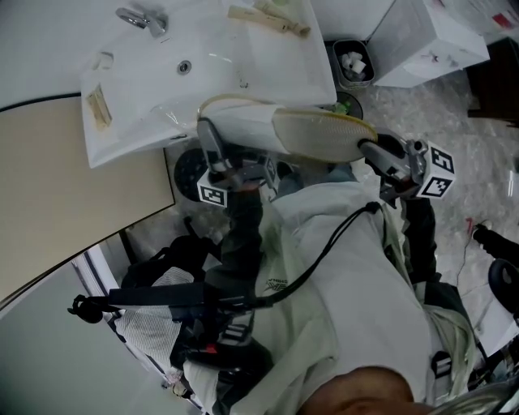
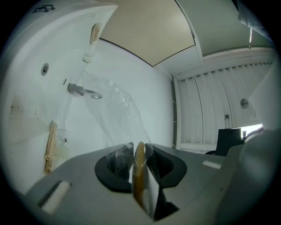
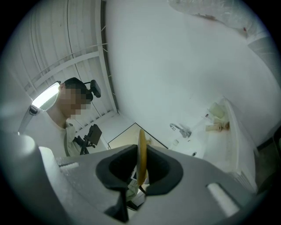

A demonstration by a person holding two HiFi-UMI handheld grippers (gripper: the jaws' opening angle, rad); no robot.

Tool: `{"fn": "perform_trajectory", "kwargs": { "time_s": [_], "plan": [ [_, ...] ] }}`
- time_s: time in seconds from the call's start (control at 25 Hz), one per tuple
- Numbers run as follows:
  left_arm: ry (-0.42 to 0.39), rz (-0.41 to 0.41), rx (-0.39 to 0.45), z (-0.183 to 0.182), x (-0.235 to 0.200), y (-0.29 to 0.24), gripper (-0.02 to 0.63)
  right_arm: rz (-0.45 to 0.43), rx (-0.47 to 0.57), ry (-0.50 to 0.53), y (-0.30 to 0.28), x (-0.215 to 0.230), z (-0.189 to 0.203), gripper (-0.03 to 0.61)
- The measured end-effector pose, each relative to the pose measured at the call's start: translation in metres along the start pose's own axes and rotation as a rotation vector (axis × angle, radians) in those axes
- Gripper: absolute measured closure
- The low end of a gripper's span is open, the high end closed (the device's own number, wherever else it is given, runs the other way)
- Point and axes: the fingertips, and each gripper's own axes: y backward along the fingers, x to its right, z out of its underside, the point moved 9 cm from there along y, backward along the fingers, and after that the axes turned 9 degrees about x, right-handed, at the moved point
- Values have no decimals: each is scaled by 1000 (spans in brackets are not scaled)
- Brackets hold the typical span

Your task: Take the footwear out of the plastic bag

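Note:
A white slipper (image 1: 243,121) with a yellowish sole (image 1: 320,134) hangs in front of my chest, below the sink. My left gripper (image 1: 207,131) is shut on its left end. In the left gripper view the sole's yellow edge (image 2: 139,176) sits pinched between the pads together with clear plastic bag film (image 2: 114,101), which rises from my left gripper (image 2: 138,156) towards the sink. My right gripper (image 1: 366,146) is shut on the sole's right end. In the right gripper view the thin yellow sole edge (image 3: 142,145) stands upright in my right gripper (image 3: 141,163).
A white sink (image 1: 268,65) with a faucet (image 1: 142,18) and wrapped wooden items (image 1: 268,20) lies just beyond the slipper. A small bin (image 1: 353,63) stands at its right, a beige panel (image 1: 65,186) at the left. A black rig (image 1: 162,296) hangs below my left arm.

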Motion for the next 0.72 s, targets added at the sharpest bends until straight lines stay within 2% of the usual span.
{"fn": "perform_trajectory", "kwargs": {
  "time_s": [0.52, 0.72],
  "plan": [
    [-22, -29, -27, -4, -4, 4, 578, -21, 48, 34, 17, -10, -11, 535],
    [-23, -37, 9, -10, -7, 2, 612, -38, 88, 24, 23, -12, -17, 538]
  ]
}}
